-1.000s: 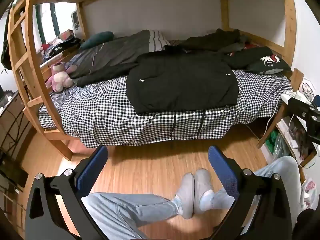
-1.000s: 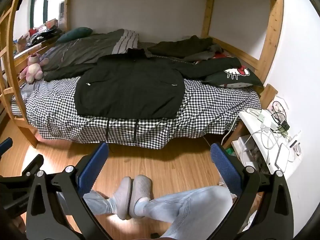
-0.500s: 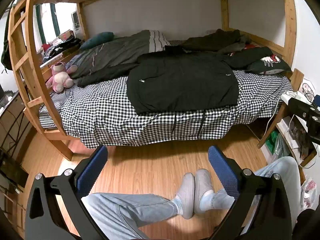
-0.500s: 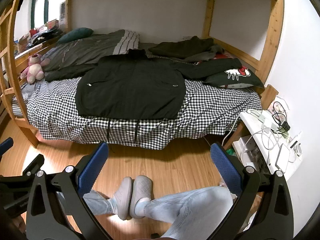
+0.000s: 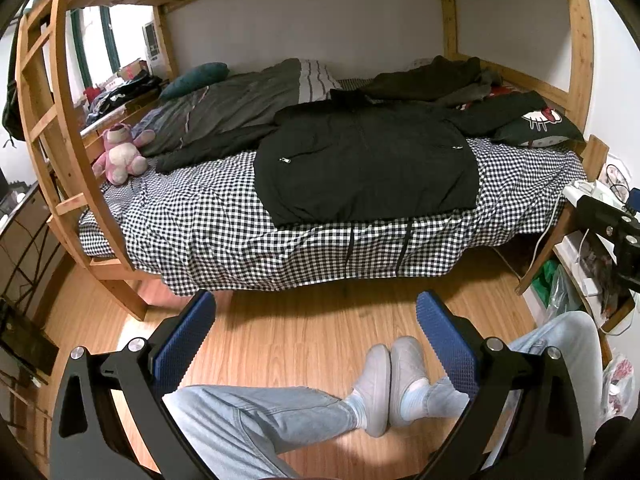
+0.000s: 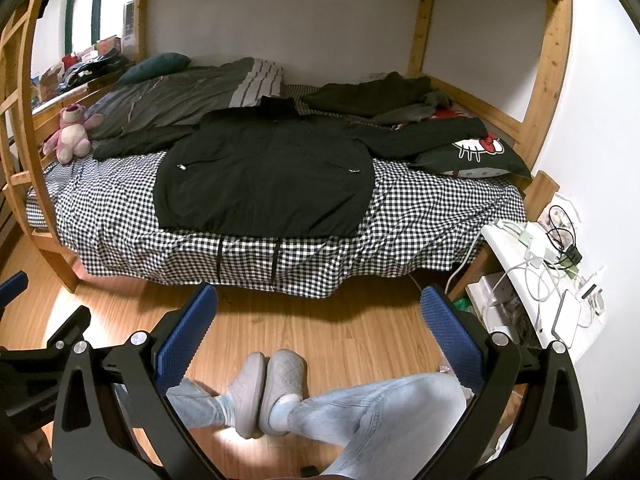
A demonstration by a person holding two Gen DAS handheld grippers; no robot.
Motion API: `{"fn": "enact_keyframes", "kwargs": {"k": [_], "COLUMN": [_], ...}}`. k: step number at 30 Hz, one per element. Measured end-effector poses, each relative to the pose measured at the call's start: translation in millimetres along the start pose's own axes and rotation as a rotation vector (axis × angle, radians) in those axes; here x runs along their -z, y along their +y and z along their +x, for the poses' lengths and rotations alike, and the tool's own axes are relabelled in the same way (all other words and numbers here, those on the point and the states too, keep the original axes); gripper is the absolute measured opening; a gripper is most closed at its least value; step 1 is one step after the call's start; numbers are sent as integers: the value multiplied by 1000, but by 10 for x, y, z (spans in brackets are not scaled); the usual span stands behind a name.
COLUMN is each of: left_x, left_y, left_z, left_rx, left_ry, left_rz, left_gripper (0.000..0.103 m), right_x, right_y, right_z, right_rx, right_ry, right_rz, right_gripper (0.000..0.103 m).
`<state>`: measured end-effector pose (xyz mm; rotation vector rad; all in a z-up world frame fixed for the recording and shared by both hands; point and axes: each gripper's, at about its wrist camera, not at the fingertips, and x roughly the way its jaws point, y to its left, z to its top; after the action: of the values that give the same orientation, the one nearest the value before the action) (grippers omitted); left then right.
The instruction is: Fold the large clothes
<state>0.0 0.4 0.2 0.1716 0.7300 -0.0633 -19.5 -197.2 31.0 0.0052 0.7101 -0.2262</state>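
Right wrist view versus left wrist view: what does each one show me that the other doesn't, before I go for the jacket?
Only the right wrist view shows the white side table top with its tangle of chargers and cables, plus the left tool at its left edge. Only the left wrist view shows the dark furniture by the left wall and the right tool at its right edge. Both show the black jacket spread flat on the checkered bed, the pink plush, and open tools held well short of the bed.
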Motion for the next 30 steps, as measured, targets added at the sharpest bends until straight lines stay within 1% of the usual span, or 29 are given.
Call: {"fn": "enact_keyframes", "kwargs": {"k": [30], "left_x": [-1], "left_y": [-4], "left_z": [4], "left_rx": [-2], "left_ry": [2], "left_rz": [2], "left_gripper": [99], "right_x": [20], "right_y": [29], "right_z": [13], "right_rx": [-3], "right_ry": [2], "right_rz": [0], "right_gripper": [101]}}
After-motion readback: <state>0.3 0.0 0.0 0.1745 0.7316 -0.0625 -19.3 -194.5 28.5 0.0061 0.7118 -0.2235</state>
